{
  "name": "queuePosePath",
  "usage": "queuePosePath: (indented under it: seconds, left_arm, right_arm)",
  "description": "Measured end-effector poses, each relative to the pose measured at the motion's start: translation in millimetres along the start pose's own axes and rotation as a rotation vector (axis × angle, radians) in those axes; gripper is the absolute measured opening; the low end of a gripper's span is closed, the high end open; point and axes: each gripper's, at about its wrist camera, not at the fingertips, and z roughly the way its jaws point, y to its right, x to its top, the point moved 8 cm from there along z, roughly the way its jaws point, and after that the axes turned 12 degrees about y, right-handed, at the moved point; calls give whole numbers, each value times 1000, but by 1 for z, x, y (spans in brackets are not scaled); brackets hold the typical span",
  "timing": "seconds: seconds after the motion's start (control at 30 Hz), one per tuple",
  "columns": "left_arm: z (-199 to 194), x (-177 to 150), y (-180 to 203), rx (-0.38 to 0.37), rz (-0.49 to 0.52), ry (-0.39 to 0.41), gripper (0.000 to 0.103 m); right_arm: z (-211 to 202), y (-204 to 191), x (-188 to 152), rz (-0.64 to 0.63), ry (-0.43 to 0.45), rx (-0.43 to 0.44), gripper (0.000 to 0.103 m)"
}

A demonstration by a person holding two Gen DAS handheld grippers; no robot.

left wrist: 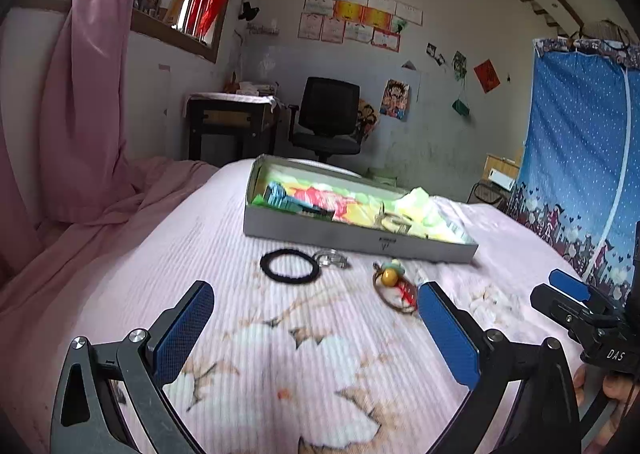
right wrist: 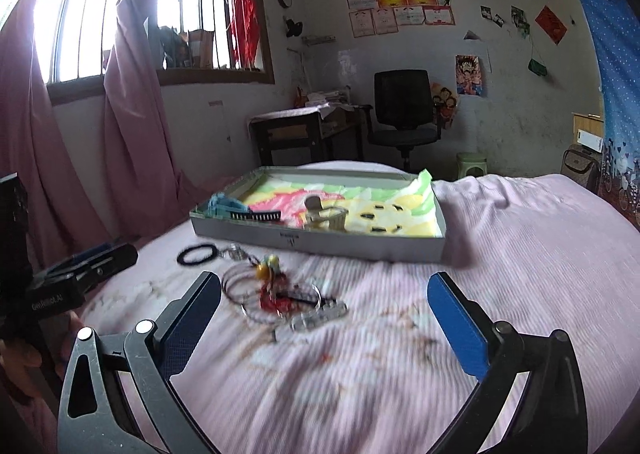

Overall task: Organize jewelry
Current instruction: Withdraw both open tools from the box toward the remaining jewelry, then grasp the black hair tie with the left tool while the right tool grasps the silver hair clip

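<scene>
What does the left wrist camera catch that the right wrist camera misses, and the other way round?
Only the left wrist view shows the right tongs at its right edge, and the blue dotted curtain hanging full length.

Only the right wrist view shows the left tongs at its left edge, the bright barred window, a green stool, and clear bangles beside the red charm.

Both show the grey tray lined with colourful paper, the black hair tie, the yellow bead, the pink bedspread and the black office chair. Each view's own tongs stand open.
</scene>
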Motion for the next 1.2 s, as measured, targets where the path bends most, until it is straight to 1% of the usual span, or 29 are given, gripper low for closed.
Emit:
queuePosePath:
  seconds: [0.13, 0.33, 0.6, 0.77, 0.87, 0.93, 1.03, 1.1, 1.2]
  left_arm:
    - [1, -11, -3, 15, 20, -34, 103]
    - [3, -20, -4, 30, 54, -68, 103]
    - [13, -19, -15, 58, 32, -97, 103]
    - [29, -22, -25, 73, 2, -141, 103]
    - [41, -17, -29, 77, -7, -154, 103]
    - [55, -14, -32, 87, 2, -178, 102]
    - [71, -15, -31, 80, 30, -215, 102]
    - [77, -18, -29, 70, 45, -234, 102]
    - [84, -23, -24, 51, 63, -262, 100]
  right_arm:
    - [-3, 2, -11, -19, -37, -3, 102]
    - [4, 2, -22, -23, -94, 0, 102]
    - [19, 0, -40, -42, -178, -9, 102]
    - [33, 1, -51, -23, -252, -7, 102]
    - [41, -2, -56, -9, -281, 20, 102]
    - [47, -5, -58, -7, -296, 39, 102]
    - [57, -11, -59, -4, -315, 63, 101]
    - [62, -12, -60, -3, -324, 72, 98]
    - [68, -14, -61, 1, -334, 78, 87]
